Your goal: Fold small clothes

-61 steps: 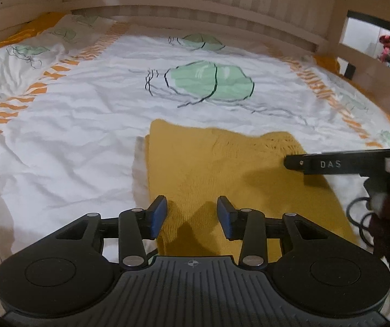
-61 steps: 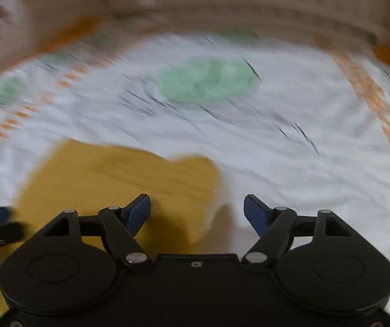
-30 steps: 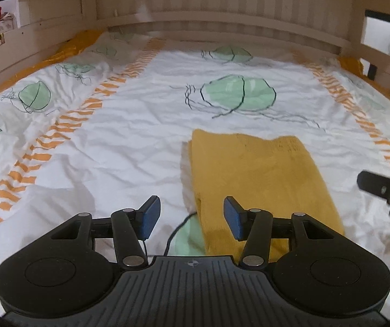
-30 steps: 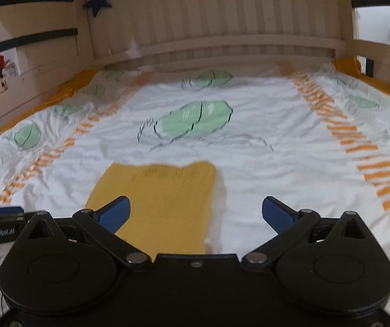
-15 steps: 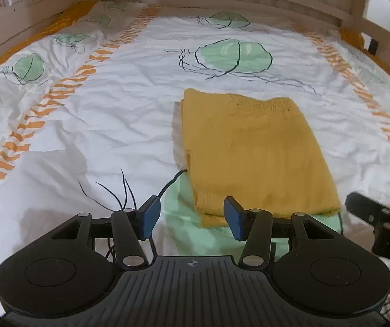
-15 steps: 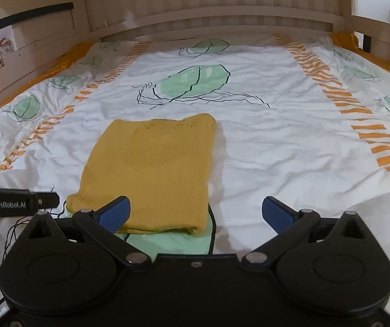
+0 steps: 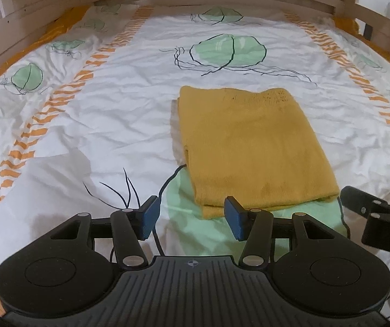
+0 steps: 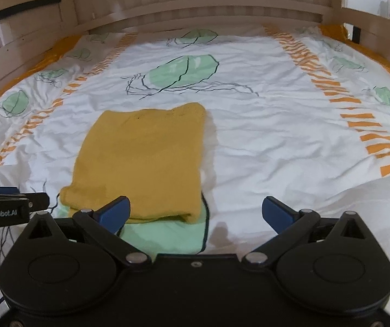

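A mustard-yellow knit garment (image 7: 252,147) lies folded into a flat, layered rectangle on the bed (image 7: 113,125). Its near edge rests on a green leaf print, and an openwork knit band runs along its far edge.

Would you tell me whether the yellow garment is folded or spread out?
Folded: the yellow garment lies as a compact rectangle with stacked layers along its near edge.

Folded yellow garment (image 7: 252,147) — on bedspread (image 7: 113,114)
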### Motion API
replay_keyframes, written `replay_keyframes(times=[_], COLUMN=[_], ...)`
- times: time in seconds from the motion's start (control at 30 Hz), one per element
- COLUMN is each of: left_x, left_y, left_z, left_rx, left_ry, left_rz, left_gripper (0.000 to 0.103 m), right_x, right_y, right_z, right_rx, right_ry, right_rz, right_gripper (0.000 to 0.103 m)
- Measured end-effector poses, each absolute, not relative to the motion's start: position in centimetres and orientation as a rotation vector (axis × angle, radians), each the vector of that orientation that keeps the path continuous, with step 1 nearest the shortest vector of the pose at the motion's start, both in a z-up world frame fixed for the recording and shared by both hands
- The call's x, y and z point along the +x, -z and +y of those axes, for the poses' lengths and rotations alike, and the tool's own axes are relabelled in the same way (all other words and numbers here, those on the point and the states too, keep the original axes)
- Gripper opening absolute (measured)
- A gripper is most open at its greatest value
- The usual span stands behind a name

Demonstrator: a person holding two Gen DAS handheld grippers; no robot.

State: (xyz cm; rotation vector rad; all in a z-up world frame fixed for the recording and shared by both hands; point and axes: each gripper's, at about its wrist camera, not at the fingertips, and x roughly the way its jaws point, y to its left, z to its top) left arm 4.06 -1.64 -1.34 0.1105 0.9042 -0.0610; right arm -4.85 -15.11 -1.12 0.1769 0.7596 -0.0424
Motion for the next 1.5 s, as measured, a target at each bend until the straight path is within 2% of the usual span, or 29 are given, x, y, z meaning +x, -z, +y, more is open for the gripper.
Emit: replay_keyframes(times=[1.5], left_x=[5.3], left_y=[2.6], left_z=[-0.8], left_rx=[0.031], left_ry=[0.05], left_rz=[0.98], left_gripper=[0.05], right_x=[-2.8], right_y=[1.4], right_z=[-14.2], right_rx=[0.188], right_ry=[-0.011], right_rz=[0.833], right_gripper=[0.103])
